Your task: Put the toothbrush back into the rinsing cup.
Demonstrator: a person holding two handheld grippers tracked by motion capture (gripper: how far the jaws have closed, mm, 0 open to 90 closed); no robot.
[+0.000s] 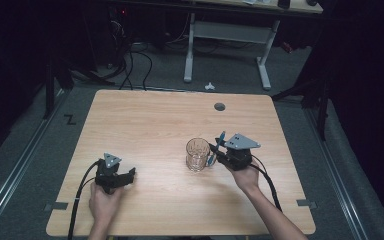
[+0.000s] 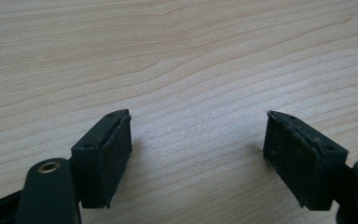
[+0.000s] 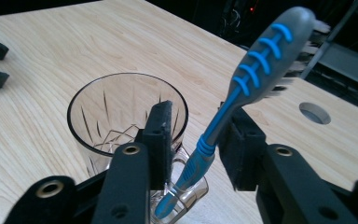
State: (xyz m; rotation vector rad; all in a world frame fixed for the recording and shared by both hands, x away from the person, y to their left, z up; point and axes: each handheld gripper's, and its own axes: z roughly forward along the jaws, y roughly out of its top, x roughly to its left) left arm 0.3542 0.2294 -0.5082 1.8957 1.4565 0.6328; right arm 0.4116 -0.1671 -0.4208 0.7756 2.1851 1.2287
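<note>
Right gripper view — our right tongs (image 3: 198, 140) clench a light, stiff toothbrush (image 3: 242, 98) mid-handle beside the fragile glass mug (image 3: 126, 116); left tongs (image 2: 198, 154) released.

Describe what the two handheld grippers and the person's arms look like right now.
Both grippers are black. The left gripper and right gripper each carry a grey three-cornered plate and trail a black cable. Flat dark pads face the jaws; brass-coloured rivets mark the linkages. No sleeves show on the forearms.
</note>
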